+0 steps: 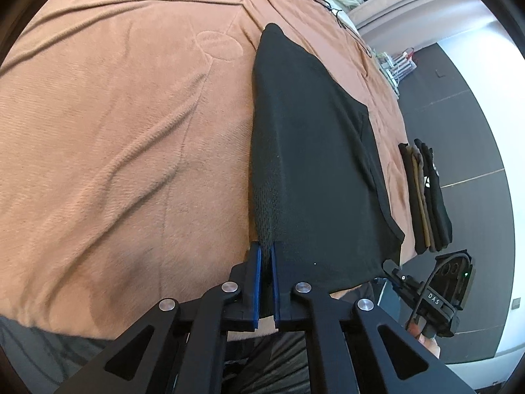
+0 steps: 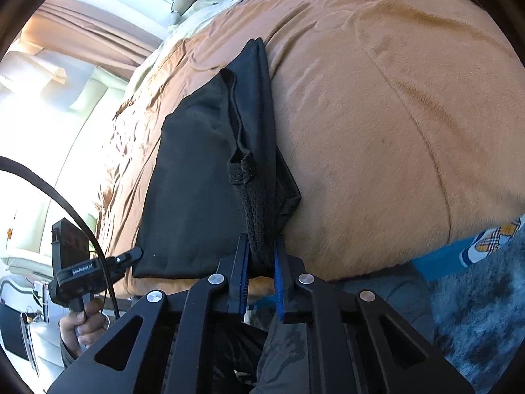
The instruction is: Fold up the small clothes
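Black garment: centre frame on brown blanket. Left gripper and right gripper each clamped on its near mesh edge. Risk: uneven lift skews fold; thin pinch may slip.

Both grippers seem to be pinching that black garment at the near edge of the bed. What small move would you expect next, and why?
Probably a slight lift of both corners together. The left gripper and the right gripper are each shut on the near edge of the black garment, which lies flat on the orange blanket. Raising it should free the cloth to fold away from the person.
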Tool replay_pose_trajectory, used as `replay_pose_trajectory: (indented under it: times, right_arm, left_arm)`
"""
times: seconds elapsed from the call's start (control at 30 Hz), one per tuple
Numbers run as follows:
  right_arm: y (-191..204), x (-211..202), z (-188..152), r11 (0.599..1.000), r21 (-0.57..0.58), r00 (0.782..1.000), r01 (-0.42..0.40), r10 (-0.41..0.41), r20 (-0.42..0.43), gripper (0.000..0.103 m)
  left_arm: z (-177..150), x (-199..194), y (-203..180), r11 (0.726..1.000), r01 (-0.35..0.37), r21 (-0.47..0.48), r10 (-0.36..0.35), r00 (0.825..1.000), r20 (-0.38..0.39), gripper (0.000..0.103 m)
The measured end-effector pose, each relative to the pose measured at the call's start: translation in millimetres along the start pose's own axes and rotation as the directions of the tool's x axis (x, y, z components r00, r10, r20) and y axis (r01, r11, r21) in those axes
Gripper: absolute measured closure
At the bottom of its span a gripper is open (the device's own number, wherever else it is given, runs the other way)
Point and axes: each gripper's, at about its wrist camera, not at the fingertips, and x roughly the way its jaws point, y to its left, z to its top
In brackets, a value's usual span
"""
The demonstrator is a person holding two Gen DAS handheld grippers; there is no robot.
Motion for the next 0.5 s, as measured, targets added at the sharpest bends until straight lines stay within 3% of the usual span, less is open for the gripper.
replay_pose_trajectory:
  times: [0.1, 0.2, 0.27, 0.33, 0.37, 0.5]
  right_arm:
    - [2, -1, -7, 0.999, 0.01, 0.999, -0.038, 0.038, -0.026, 0.093]
    - [7, -4, -8, 0.999, -0.037, 0.999, -0.005, 0.004, -0.037, 0.092]
    - [7, -5, -5, 0.998, -0.054, 0.999, 0.026, -0.028, -0.039, 0.08]
    - [4, -12, 2, 0.998, -0.05, 1.0, 0.026, -0.027, -0.013, 0.044]
    - [5, -15, 4, 0.998, -0.051, 1.0, 0.023, -0.023, 0.002, 0.037]
    - [-2, -21, 23, 0.998, -0.059, 1.0, -0.012, 0.013, 0.018, 0.033]
  left_arm:
    - [-1, -7, 5, 1.0, -0.006, -0.001, 0.006, 1.0, -0.004, 0.098]
    - [0, -10, 8, 1.0, 0.007, -0.001, -0.007, 1.0, -0.013, 0.097]
    - [4, -8, 12, 1.0, -0.006, -0.018, 0.006, 1.0, -0.02, 0.086]
    - [9, -7, 14, 1.0, -0.009, -0.03, 0.009, 1.0, -0.011, 0.058]
    - [11, -7, 14, 0.999, -0.009, -0.033, 0.009, 1.0, -0.001, 0.055]
    - [22, -4, 14, 0.999, -0.009, -0.036, 0.009, 1.0, 0.01, 0.054]
